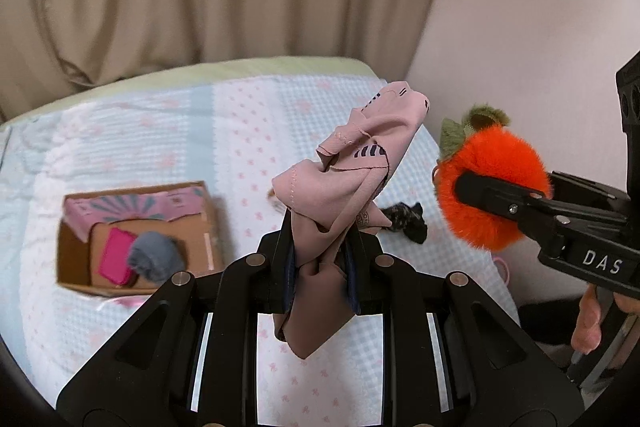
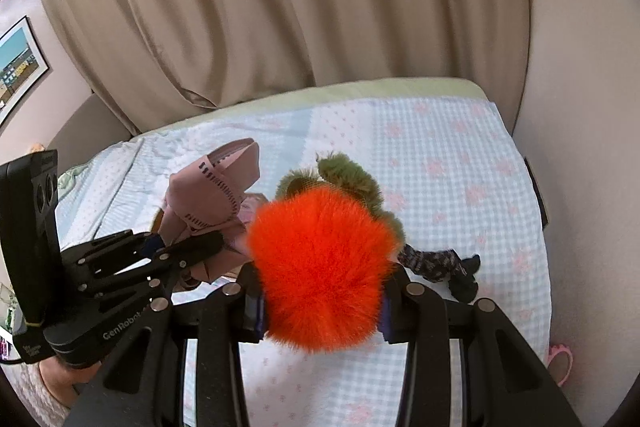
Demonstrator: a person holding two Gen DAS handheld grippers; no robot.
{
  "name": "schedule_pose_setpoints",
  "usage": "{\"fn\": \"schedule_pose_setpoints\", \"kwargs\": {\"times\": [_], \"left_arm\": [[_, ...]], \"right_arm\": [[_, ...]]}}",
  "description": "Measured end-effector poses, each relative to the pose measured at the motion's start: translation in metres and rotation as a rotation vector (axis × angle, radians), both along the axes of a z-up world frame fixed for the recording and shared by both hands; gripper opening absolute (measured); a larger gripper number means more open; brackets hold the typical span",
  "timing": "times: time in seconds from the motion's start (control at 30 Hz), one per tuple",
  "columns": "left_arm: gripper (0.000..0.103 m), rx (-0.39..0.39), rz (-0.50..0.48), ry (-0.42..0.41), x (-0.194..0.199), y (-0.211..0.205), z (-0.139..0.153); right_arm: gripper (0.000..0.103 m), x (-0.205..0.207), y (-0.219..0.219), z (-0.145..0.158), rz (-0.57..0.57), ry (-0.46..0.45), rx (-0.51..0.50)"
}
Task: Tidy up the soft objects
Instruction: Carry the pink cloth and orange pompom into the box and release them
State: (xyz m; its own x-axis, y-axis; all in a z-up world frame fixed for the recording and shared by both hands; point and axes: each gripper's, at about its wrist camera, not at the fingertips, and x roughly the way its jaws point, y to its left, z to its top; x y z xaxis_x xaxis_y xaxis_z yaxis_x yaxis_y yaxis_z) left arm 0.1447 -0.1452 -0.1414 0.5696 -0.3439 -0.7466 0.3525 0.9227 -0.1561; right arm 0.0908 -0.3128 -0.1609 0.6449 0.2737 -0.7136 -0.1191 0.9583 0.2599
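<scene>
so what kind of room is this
Most likely a bedroom: a bed with a pale blue and pink patterned cover fills the view, floor-length beige curtains hang behind it, and a framed picture is on the wall.

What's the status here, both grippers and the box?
Left gripper shut on pink cloth, lifted. Right gripper shut on orange plush, lifted. Cardboard box on bed, pink and grey items inside. Dark scrunchie loose on bedspread.
</scene>
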Motion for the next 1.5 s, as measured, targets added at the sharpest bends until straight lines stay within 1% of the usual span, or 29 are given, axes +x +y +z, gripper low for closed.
{"fn": "schedule_pose_setpoints", "kwargs": {"times": [0.07, 0.17, 0.37, 0.53, 0.63, 0.73, 0.83, 0.9, 1.0, 1.1, 1.27, 1.43, 1.5], "left_arm": [[0.017, 0.003, 0.028, -0.015, -0.002, 0.015, 0.012], [0.017, 0.0, 0.065, -0.021, -0.001, 0.041, 0.025], [0.017, -0.001, 0.115, -0.023, 0.011, 0.105, 0.036], [0.017, 0.014, 0.12, -0.014, 0.031, 0.163, 0.039], [0.017, 0.015, 0.125, 0.002, 0.046, 0.203, 0.034], [0.017, 0.026, 0.12, 0.015, 0.06, 0.234, 0.026], [0.017, 0.049, 0.109, 0.037, 0.078, 0.263, 0.011], [0.017, 0.063, 0.098, 0.065, 0.092, 0.28, -0.003], [0.017, 0.089, 0.076, 0.1, 0.107, 0.294, -0.026], [0.017, 0.12, 0.051, 0.145, 0.122, 0.304, -0.053], [0.017, 0.146, 0.027, 0.217, 0.139, 0.307, -0.093], [0.017, 0.194, -0.005, 0.289, 0.158, 0.298, -0.132], [0.017, 0.201, -0.007, 0.32, 0.166, 0.295, -0.146]], "right_arm": [[0.037, 0.0, 0.014, 0.013, 0.01, -0.013, -0.005], [0.037, 0.002, 0.033, 0.024, 0.029, -0.023, -0.001], [0.037, 0.015, 0.091, 0.036, 0.054, -0.036, -0.009], [0.037, 0.031, 0.136, 0.036, 0.037, -0.022, 0.003], [0.037, 0.045, 0.166, 0.03, 0.029, -0.003, 0.006], [0.037, 0.057, 0.195, 0.021, 0.007, 0.021, 0.014], [0.037, 0.072, 0.221, 0.01, -0.017, 0.05, 0.023], [0.037, 0.083, 0.238, 0.0, -0.029, 0.073, 0.023], [0.037, 0.099, 0.26, -0.014, -0.044, 0.116, 0.015], [0.037, 0.114, 0.272, -0.03, -0.065, 0.162, 0.002], [0.037, 0.138, 0.282, -0.064, -0.092, 0.256, -0.011], [0.037, 0.162, 0.28, -0.096, -0.095, 0.35, -0.038], [0.037, 0.174, 0.277, -0.116, -0.096, 0.401, -0.038]]}}
